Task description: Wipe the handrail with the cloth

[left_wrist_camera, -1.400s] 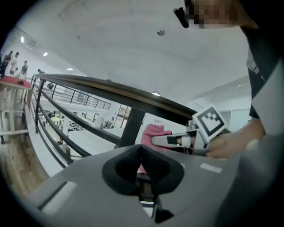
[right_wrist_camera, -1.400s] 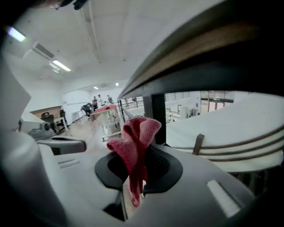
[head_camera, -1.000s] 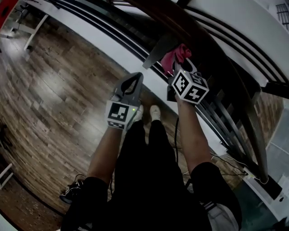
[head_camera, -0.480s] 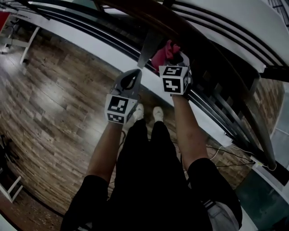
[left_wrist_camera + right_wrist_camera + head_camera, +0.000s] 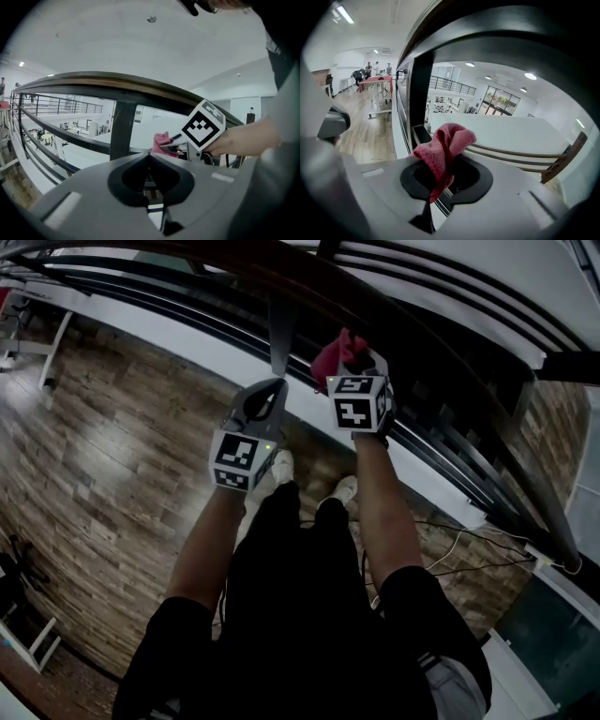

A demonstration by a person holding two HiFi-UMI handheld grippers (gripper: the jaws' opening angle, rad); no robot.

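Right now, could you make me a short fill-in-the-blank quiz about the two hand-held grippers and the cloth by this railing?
1. Of the left hand-held gripper and the right hand-held gripper, the pink cloth is clamped in the ___ one.
2. The other one's jaws are shut on ___.
3. The cloth is held ___ the dark handrail, not on top of it.

Missing words: right; nothing; below.

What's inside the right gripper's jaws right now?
The pink cloth, pinched in the shut right gripper and bunched up above it, below the handrail. The clamped fold itself is covered by the jaws.
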